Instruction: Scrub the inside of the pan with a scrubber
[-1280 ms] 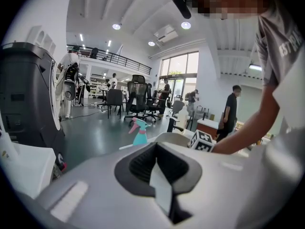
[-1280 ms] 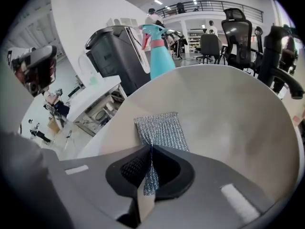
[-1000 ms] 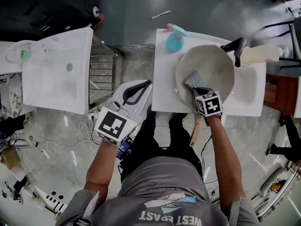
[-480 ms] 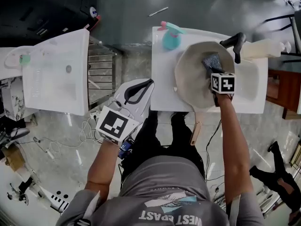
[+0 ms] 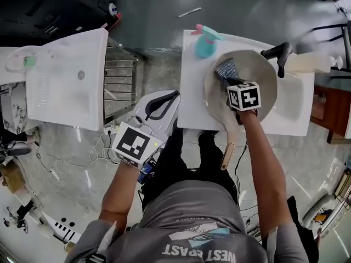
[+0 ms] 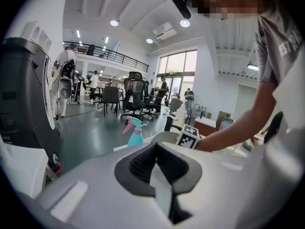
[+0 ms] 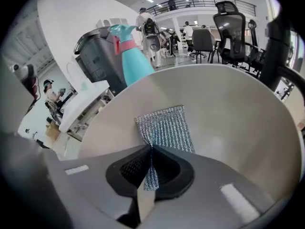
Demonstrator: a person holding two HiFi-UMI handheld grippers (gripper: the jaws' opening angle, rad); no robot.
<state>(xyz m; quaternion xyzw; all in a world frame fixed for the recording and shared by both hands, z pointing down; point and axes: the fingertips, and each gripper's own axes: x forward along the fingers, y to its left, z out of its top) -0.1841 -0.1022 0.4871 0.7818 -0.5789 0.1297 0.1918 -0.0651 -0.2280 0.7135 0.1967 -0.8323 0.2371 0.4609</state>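
Note:
A beige pan [image 5: 258,75] with a wooden handle [image 5: 227,149] sits on a white table [image 5: 192,106]. My right gripper [image 5: 230,80] reaches down into the pan, shut on a silvery mesh scrubber [image 5: 226,68] that lies against the pan's far-left inner wall. In the right gripper view the scrubber [image 7: 167,127] is pinched between the closed jaws of my right gripper [image 7: 151,151] and spreads flat on the pan [image 7: 233,118]. My left gripper [image 5: 171,97] hangs off the table's left side, shut and holding nothing. The left gripper view shows its jaws [image 6: 156,151] together.
A teal spray bottle [image 5: 204,44] stands just left of the pan at the table's far edge. A black handle [image 5: 277,53] and a white bottle [image 5: 307,63] lie at the far right. Another white table [image 5: 66,81] stands to the left, across a gap.
My right gripper swept the scrubber from the pan's near middle to its far right, then back to the far-left wall. The left gripper stayed put.

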